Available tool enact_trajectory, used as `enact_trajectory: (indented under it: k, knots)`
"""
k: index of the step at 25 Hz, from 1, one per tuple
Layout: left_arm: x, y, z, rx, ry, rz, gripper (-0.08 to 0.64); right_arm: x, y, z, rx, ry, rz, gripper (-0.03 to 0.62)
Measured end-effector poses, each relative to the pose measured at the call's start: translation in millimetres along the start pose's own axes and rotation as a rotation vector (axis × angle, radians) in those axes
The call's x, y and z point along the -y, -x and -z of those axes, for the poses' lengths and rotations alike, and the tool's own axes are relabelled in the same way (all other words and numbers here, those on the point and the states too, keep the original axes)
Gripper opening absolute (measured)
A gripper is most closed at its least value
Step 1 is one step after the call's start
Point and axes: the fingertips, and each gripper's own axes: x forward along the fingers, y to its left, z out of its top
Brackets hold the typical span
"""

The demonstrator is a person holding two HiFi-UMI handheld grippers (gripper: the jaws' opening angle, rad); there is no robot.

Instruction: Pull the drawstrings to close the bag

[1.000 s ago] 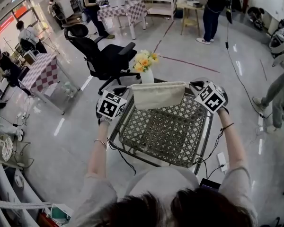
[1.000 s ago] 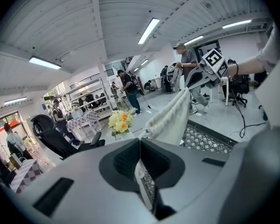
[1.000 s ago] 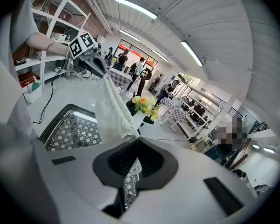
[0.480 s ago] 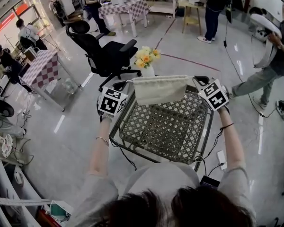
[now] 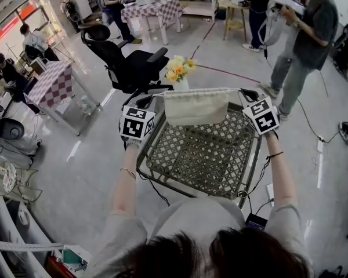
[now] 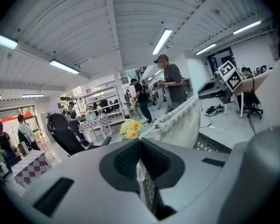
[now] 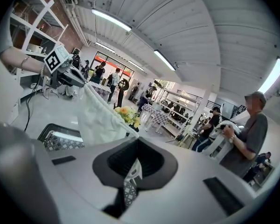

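Left hand-held gripper (image 5: 149,99) and right hand-held gripper (image 5: 240,92) clamp barely visible drawstrings (image 6: 140,170) beside the bag (image 5: 196,106).

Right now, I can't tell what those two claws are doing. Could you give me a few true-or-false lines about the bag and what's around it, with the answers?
1. The left claw and the right claw are each shut on a drawstring of the cloth bag. True.
2. The cloth bag lies flat in the middle of the lattice table. False: it hangs upright between the two claws, at the table's far edge.
3. Yellow flowers stand beyond the bag. True.
4. The office chair is red. False: it is black.
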Motion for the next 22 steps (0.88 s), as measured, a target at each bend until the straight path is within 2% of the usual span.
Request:
enact_trajectory:
  k: [10,22]
  knots:
    - [-1,8,-4,0.055,0.07,-0.039,0.026,8,2,-1,0.047,-0.111,0.092,0.021]
    - [0,16,-9,0.094,0.09,-0.077,0.026,17,7,3,0.079,-0.237,0.159,0.021]
